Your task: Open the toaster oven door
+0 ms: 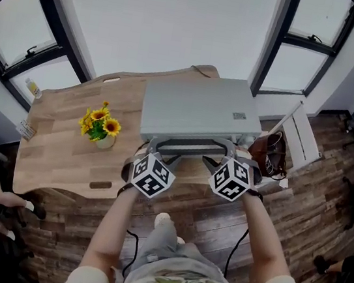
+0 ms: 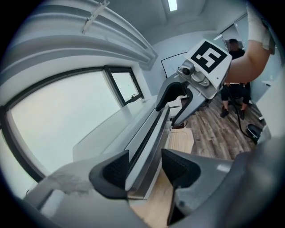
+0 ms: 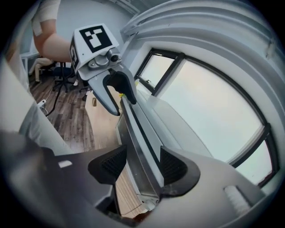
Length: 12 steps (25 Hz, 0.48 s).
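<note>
The big grey metal box of a toaster oven point(image 1: 198, 111) sits at the near edge of the light wooden table point(image 1: 57, 146), w/ its flat grey door point(image 1: 192, 148) facing the person. That is handy: the person can stand right in front and reach the door w/ both arms.

The left claw point(image 2: 144, 167) is at the left end of the door's top edge and the right claw point(image 3: 142, 164) is at the right end. I think one claw goes at each end so the door will come down evenly and not twist.

Left claw: its two dark pads are apart, w/ the door's edge in between. One pad looks like it touches the edge, and the other has a gap beside it (you can see wood through the gap). So it is not squeezing yet.

Right claw: spread wide, and the door's edge is between its pads too. There is a gap by one pad, so no squeeze here either.

Both claws point down at a slant, which fits hooking over the top edge to pull it toward the person. I can't tell if the door is open a crack yet.

Count: 1 toaster oven, 1 door, 2 claws, 1 table, and 1 bunch of yellow flowers point(image 1: 100, 123) in a small pale pot, off to the left and out of the way.
</note>
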Available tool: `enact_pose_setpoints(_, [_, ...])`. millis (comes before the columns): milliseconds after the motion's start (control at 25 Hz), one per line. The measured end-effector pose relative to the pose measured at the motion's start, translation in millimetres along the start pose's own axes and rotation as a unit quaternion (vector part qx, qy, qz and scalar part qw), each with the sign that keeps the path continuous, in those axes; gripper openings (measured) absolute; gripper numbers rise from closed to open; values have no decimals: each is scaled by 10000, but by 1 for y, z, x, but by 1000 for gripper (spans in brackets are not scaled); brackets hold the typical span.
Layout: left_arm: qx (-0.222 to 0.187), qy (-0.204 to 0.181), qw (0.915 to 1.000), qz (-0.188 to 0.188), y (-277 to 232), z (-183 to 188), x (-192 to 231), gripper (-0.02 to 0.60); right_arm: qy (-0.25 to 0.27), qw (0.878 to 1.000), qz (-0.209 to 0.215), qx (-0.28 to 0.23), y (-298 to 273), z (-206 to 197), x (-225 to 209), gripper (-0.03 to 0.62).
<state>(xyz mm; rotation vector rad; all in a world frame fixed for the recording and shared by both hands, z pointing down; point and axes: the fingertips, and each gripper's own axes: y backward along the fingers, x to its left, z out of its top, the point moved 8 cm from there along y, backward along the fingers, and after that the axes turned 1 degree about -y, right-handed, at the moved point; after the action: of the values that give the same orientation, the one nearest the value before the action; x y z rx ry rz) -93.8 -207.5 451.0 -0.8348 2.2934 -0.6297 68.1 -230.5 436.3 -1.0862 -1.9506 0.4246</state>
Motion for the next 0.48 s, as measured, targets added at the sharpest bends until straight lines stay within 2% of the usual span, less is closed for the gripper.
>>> enact_pose_setpoints(160, [61,-75,9999,28,-6,-4,-4,229,344,9989,3,314,-11,-5,10,239])
enact_pose_setpoints(280, [-53,66,9999,101,-5,-6,-5,229,310,9991,-97,260,-10,-6,12,201])
enact_pose_setpoints(480, [-75,29,9998,208,-1,-8,-11,186,272,9989,-375,119,-5,-10,16,153])
